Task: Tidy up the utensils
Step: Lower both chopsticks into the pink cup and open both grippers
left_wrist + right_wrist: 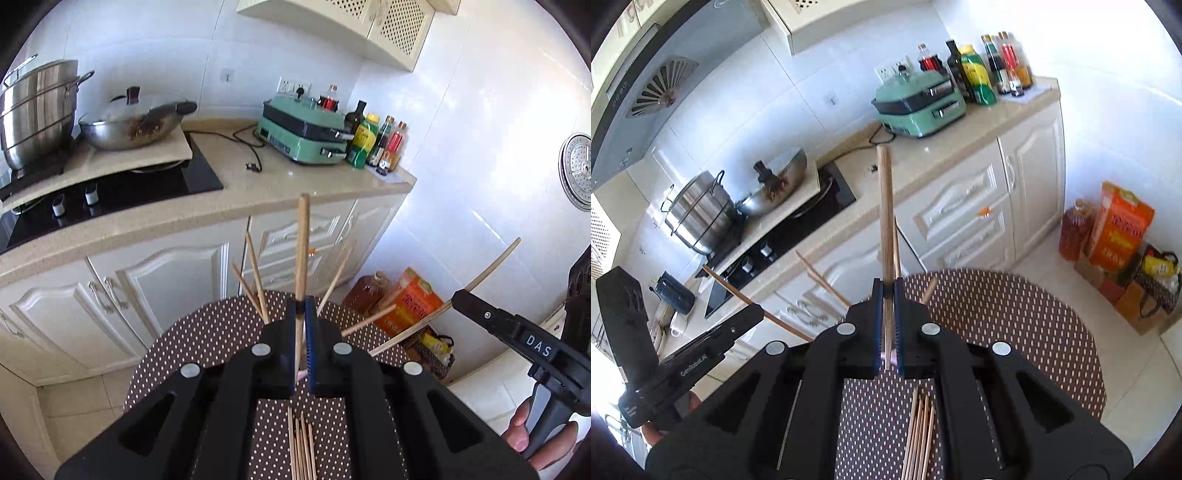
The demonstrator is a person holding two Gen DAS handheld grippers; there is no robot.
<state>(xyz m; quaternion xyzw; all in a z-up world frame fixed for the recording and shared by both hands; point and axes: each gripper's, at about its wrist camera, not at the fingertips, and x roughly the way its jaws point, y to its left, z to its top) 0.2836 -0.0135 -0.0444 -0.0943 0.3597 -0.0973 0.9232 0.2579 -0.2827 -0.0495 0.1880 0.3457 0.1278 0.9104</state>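
My left gripper (303, 304) is shut on a wooden chopstick (302, 251) that points up and forward. My right gripper (887, 286) is shut on another wooden chopstick (885, 206), also pointing forward. Several more chopsticks (301, 446) lie in a neat bundle on the brown dotted table (207, 339) below the left gripper; the bundle also shows under the right gripper (919, 435). Loose chopsticks (255, 280) lie fanned out beyond the fingertips. The right gripper's body (517, 332) shows at the right of the left wrist view, the left gripper's body (701, 354) at the left of the right wrist view.
A kitchen counter (295, 192) with white cabinets stands beyond the table. On it are a steel pot (37, 110), a wok (136, 125), a green appliance (303, 133) and bottles (373, 140). An oil jug and an orange box (1115, 229) stand on the floor.
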